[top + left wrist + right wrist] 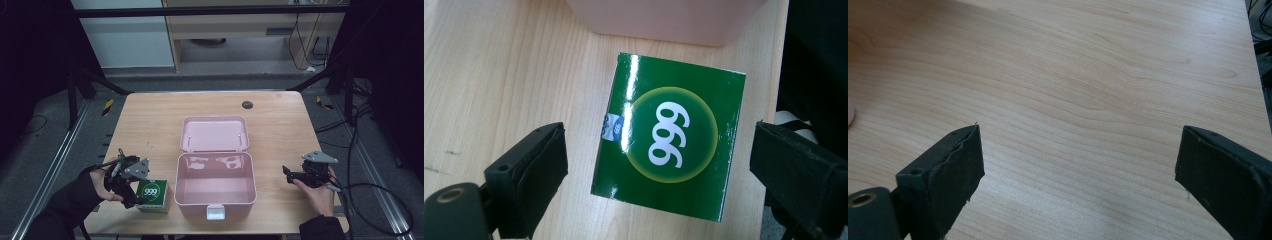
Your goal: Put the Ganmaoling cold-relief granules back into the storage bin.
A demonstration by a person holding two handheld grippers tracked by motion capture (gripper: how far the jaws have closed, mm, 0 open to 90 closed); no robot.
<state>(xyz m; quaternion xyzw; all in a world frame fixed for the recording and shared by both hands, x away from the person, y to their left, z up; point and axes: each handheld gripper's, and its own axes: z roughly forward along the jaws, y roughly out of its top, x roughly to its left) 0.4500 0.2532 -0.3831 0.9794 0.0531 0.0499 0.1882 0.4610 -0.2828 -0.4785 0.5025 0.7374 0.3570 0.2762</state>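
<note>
Green box flat on table between released left claw jaws, untouched

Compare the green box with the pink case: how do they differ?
The green box is small, shut and printed with 999; the pink case is far larger, plain, and open with its lid laid back. The box is glossy card, the case looks plastic. Both sit on the table.

Wooden table, open pink box, green carton
</note>
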